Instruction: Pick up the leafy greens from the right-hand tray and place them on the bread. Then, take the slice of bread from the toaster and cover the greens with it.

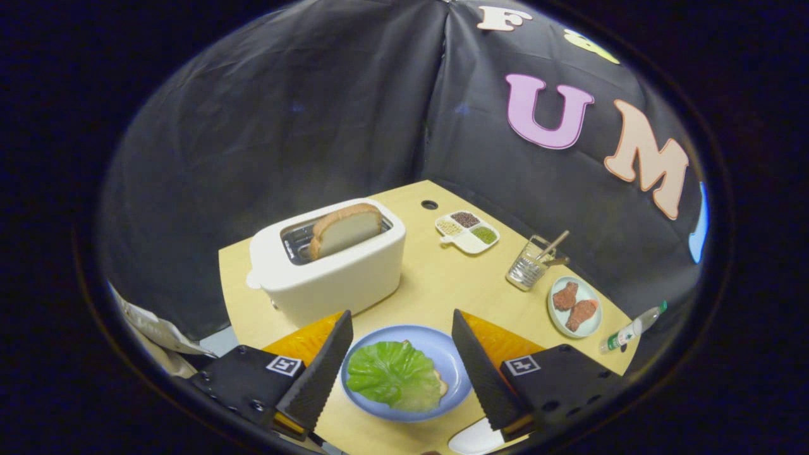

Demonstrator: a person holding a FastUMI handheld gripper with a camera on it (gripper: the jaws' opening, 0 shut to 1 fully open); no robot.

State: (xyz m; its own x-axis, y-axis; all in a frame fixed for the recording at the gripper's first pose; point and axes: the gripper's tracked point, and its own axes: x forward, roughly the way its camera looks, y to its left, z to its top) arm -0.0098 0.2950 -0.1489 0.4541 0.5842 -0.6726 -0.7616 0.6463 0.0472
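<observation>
- The lettuce leaf (pixel 395 376) already lies on the bread (pixel 440 383) on the blue plate (pixel 442 354), low in the frame's centre; only a sliver of crust peeks out at the leaf's right edge. So I judge the greens step done.
- What remains is the bread slice (pixel 346 229) standing in the slot of the white toaster (pixel 328 265), left of centre in the frame, beyond my fingers.
- My gripper (pixel 402 370) is spread wide and holds nothing; the plate sits between its two fingers.
- Risk one: the slice leans in the slot with just its upper part exposed. If I pinch too shallow, or squeeze the soft crumb hard, it may slip or tear.
- Risk two: pulling at an angle could catch the slice on the slot's metal rim and drag the toaster across the wooden table (pixel 436 284).
- Risk three: setting the slice down off-centre could push the leaf aside, since the leaf hides most of the bread below it.
- Farther right, the divided dish of grains (pixel 468 231), the glass with sticks (pixel 528 264), the plate of meat pieces (pixel 574 306) and a small bottle (pixel 632 328) lie well apart from my path; only a wide swing would bother them.
</observation>
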